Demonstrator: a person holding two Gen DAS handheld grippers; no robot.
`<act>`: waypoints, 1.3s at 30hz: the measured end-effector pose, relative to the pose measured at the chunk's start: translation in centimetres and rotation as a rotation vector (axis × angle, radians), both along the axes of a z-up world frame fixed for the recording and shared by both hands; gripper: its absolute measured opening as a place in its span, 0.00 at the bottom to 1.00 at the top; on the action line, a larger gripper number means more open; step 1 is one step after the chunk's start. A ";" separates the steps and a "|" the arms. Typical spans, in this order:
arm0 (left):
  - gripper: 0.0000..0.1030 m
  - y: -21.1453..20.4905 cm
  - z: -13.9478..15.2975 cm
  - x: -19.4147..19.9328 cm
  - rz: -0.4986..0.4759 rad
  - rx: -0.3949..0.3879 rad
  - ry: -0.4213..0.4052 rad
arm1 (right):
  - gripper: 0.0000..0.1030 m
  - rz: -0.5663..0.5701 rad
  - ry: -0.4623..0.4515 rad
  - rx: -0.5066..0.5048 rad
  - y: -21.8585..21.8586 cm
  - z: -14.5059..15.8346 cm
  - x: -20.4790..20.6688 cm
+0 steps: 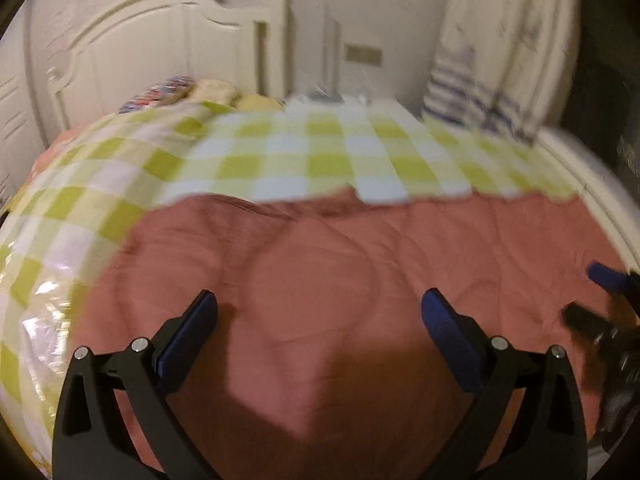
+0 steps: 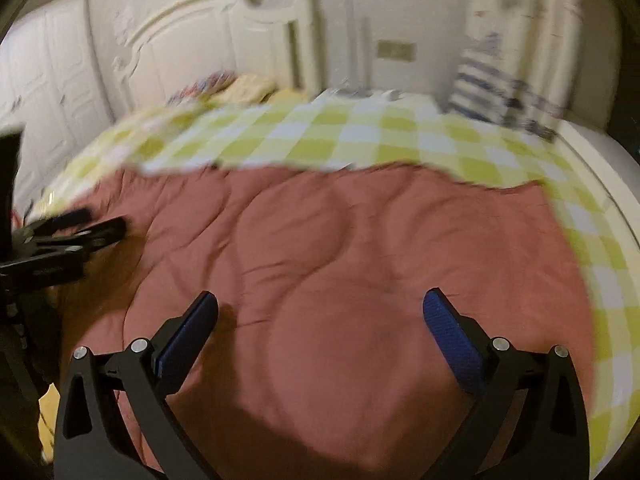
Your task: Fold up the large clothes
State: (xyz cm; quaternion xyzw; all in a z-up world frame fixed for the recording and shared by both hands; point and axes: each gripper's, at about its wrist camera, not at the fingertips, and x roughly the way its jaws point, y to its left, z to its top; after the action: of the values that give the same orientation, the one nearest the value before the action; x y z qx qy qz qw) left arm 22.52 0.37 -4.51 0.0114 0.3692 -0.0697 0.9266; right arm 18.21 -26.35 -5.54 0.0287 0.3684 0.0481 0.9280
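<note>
A large reddish-pink garment (image 1: 320, 280) lay spread flat over the near part of a bed, on a green-and-white checked sheet (image 1: 328, 152). The left claw (image 1: 319, 312) and the right claw (image 2: 320, 312) hung above it, side by side, fingers wide apart, gripping nothing. A white headboard (image 2: 192, 36) stood far left.

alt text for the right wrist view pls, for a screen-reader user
The open right gripper hovers over a pink quilted cloth spread on a bed with a green-and-white checked sheet. The left gripper shows blurred at the left edge; a white headboard stands behind.
</note>
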 end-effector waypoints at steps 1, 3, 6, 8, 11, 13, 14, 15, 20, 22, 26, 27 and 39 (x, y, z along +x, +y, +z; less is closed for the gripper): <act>0.98 1.0 0.3 0.0 0.032 0.007 -0.011 | 0.95 -0.046 -0.012 0.005 -1.3 0.3 -0.1; 0.98 3.6 0.1 0.6 0.101 0.008 0.007 | 0.95 -0.168 -0.010 0.038 -4.9 0.1 -0.2; 0.98 6.9 -1.9 2.2 0.131 -0.095 0.104 | 0.96 -0.242 0.038 0.126 -8.6 -2.1 0.3; 0.98 7.2 -2.1 2.2 0.130 -0.114 0.097 | 0.96 -0.236 0.041 0.142 -8.8 -2.3 0.4; 0.98 6.2 -2.1 2.1 0.130 -0.049 0.079 | 0.96 -0.235 0.050 0.072 -7.9 -2.3 0.8; 0.98 6.3 -2.0 1.9 0.134 -0.057 0.076 | 0.96 -0.237 0.043 0.086 -7.9 -2.2 0.6; 0.98 6.5 -1.7 1.7 0.149 -0.066 0.069 | 0.96 -0.242 0.032 0.102 -8.2 -2.0 0.4; 0.98 6.6 -1.3 1.2 0.166 -0.066 0.054 | 0.96 -0.252 0.014 0.112 -8.2 -1.6 -0.1; 0.98 4.0 2.0 -3.1 0.109 -0.072 -0.064 | 0.95 -0.124 -0.092 0.091 -4.3 1.1 -2.4; 0.98 1.6 2.6 -4.4 0.038 -0.057 -0.085 | 0.95 -0.011 -0.095 0.042 -1.3 1.5 -2.9; 0.98 -4.3 -0.9 -5.0 -0.077 0.127 -0.031 | 0.96 0.095 0.014 -0.126 3.7 -1.5 -2.1; 0.98 -5.0 -2.1 -5.0 -0.074 0.176 -0.052 | 0.96 0.091 -0.001 -0.150 4.2 -2.2 -2.1; 0.98 3.2 -0.4 -5.4 0.070 -0.072 -0.044 | 0.95 -0.091 -0.051 -0.008 -2.5 -0.9 -4.1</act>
State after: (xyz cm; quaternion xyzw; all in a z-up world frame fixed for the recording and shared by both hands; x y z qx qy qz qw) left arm 17.08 3.57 -4.86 -0.0334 0.3463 -0.0502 0.9362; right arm 14.08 -28.86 -6.45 0.0403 0.3432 0.0052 0.9384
